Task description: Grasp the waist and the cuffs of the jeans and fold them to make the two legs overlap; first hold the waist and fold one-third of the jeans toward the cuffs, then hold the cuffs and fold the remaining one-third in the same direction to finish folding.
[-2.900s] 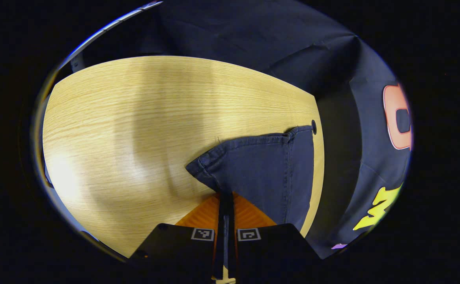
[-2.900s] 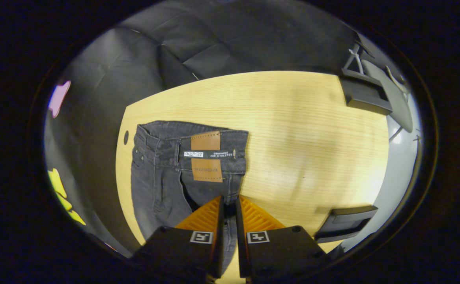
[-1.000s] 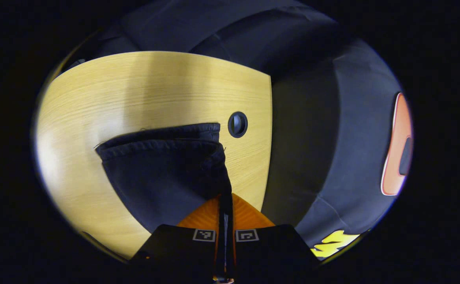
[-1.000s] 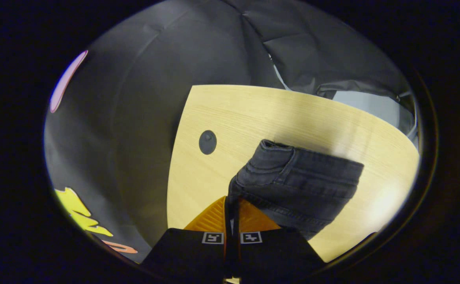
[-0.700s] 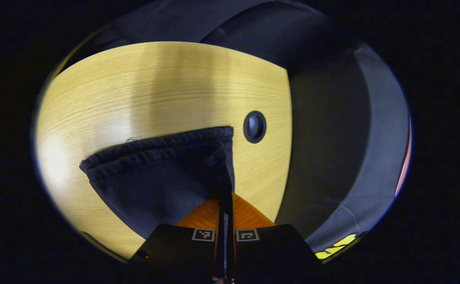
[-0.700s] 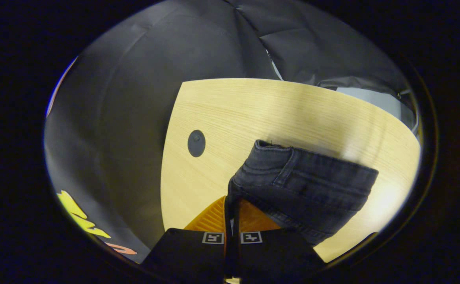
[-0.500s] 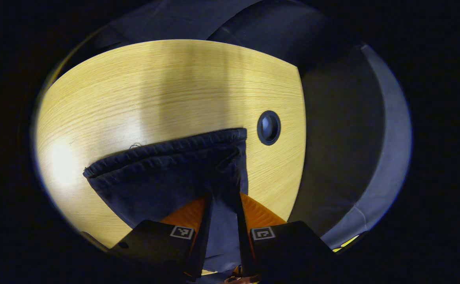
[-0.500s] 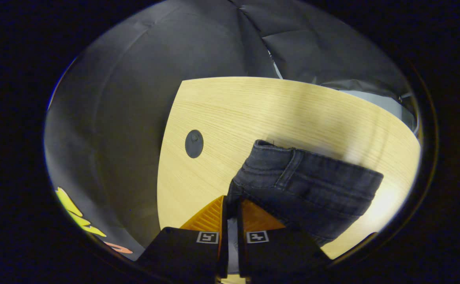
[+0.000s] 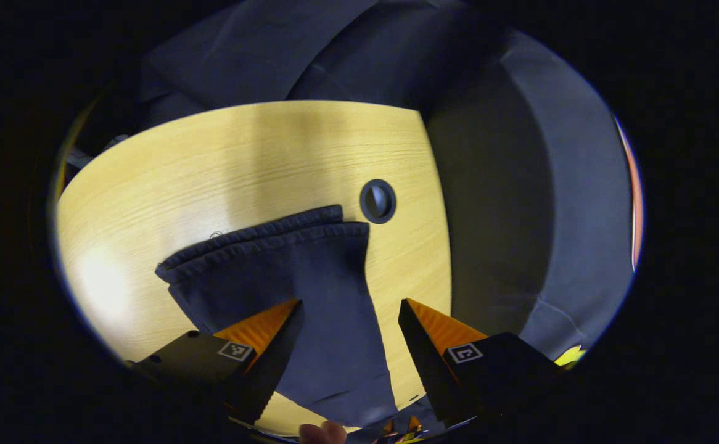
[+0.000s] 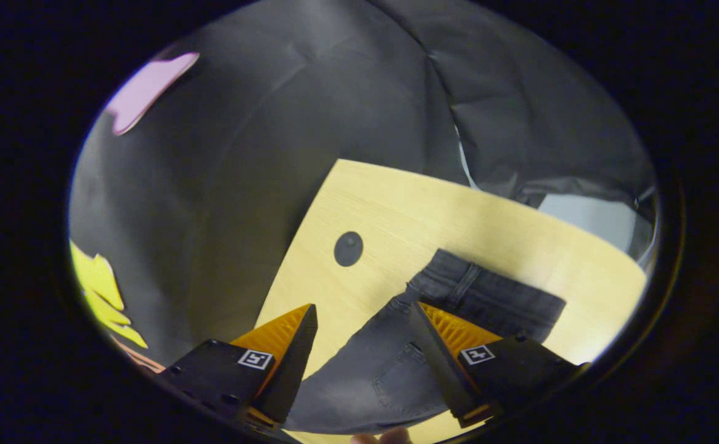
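The dark jeans lie flat on the wooden table with one leg stacked on the other. In the left gripper view the two cuffs (image 9: 273, 246) rest one on the other, just short of a round cable hole (image 9: 378, 201). My left gripper (image 9: 350, 314) is open above the leg fabric, holding nothing. In the right gripper view the waistband (image 10: 489, 293) with a belt loop and a back pocket (image 10: 396, 376) lies below my right gripper (image 10: 362, 320), which is open and holds nothing.
The table (image 9: 211, 160) ends close to the booth's black cloth wall (image 9: 495, 203) beside the cuffs. A round cable hole (image 10: 348, 248) sits near the table edge by the waistband. A fingertip (image 9: 322, 433) shows at the bottom of the left gripper view.
Both grippers, shut on the jeans a second ago, have opened and let go of them. The cuffs and waist now lie flat on the table, and both grippers have lifted a little.
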The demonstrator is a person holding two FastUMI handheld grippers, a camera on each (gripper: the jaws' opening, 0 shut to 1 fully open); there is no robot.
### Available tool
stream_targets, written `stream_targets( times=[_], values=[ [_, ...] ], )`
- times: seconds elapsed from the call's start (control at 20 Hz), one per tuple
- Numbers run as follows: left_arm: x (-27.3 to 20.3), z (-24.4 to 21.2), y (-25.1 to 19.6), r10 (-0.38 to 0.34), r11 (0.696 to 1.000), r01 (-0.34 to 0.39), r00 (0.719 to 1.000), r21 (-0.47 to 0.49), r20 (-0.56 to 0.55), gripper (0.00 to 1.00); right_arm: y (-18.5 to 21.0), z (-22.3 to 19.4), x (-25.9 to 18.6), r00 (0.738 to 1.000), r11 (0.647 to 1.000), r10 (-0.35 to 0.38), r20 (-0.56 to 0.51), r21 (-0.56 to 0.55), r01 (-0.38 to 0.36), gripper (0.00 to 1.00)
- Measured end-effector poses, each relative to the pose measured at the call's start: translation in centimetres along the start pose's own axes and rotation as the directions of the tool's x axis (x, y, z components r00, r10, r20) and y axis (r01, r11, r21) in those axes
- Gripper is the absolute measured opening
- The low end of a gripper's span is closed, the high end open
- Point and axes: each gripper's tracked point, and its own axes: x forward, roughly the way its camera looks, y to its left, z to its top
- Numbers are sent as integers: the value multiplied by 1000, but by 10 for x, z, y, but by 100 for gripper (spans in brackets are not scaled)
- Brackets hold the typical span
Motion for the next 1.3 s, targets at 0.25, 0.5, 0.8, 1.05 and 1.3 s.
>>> stream_targets(
  times=[0.25,0.5,0.8,1.05,1.3],
  values=[
    [-138,9,-51,-135,911,39,969,411,207,98,17,6,-83,983,948,96,154,-315,-43,96],
    [-238,-40,-104,-432,693,54,829,718,355,98,34,-12,-187,892,758,329,311,-650,-53,92],
    [-293,-120,-64,-534,540,-59,747,840,396,98,-8,-70,-240,865,683,354,355,-731,20,97],
    [-310,-160,-48,-571,504,-85,714,859,406,98,-75,-87,-231,893,798,242,380,-602,40,98],
    [-316,-184,-45,-552,458,-139,730,878,403,99,-134,-70,-165,930,909,114,348,-415,44,98]
  ],
)
